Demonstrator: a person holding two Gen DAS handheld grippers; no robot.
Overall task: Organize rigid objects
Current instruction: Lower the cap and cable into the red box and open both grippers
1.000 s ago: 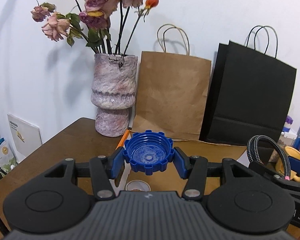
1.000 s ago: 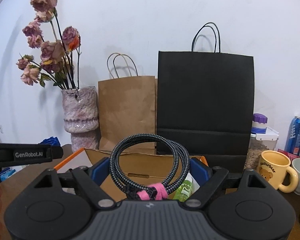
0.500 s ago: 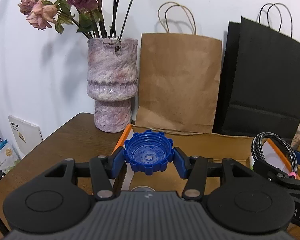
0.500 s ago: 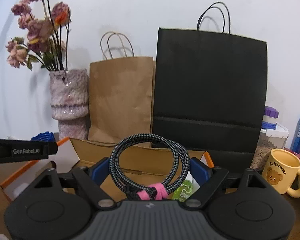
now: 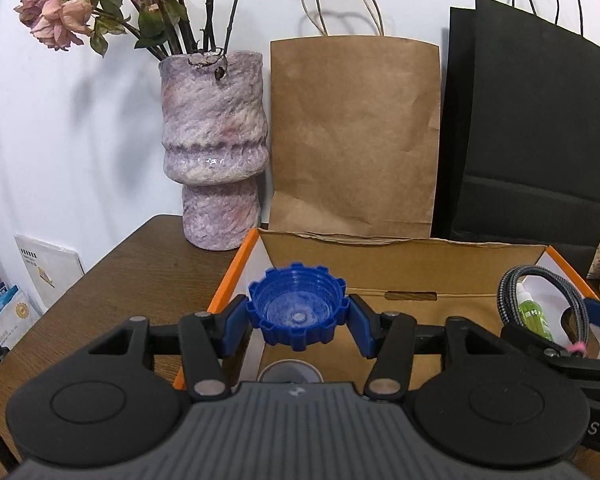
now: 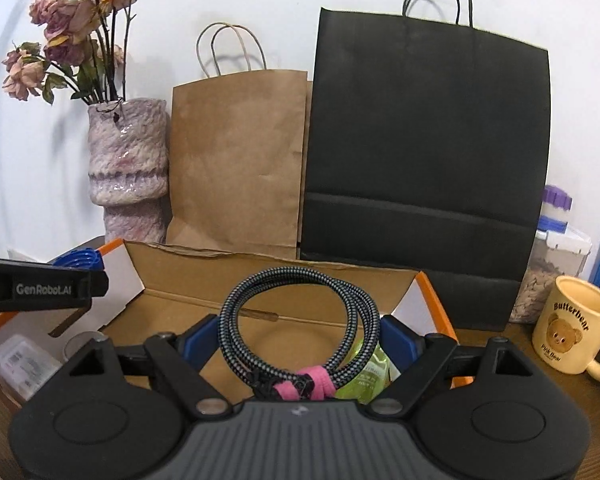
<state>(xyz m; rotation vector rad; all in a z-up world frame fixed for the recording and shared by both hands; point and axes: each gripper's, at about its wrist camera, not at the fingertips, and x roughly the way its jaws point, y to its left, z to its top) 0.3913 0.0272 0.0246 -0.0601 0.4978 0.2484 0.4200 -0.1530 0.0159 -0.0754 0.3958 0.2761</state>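
Cap (image 5: 296, 307): blue, ridged, hollow side facing the camera, between the left gripper's (image 5: 297, 320) blue pads, above the box's left end.
Left gripper: jaws opening; pads right beside the cap's rim, and I cannot tell if they still touch it.
Cable (image 6: 300, 320): braided coil with a pink tie, over the box.
Right gripper (image 6: 300, 338): spread wide, pads against the coil's sides, holding it.
Box (image 6: 432, 292): open cardboard, orange edges; a green bottle (image 6: 364, 372) lies inside.
Behind: vase (image 5: 214, 148), brown bag (image 5: 354, 136), black bag (image 6: 424, 152).
Right: mug (image 6: 572, 324).
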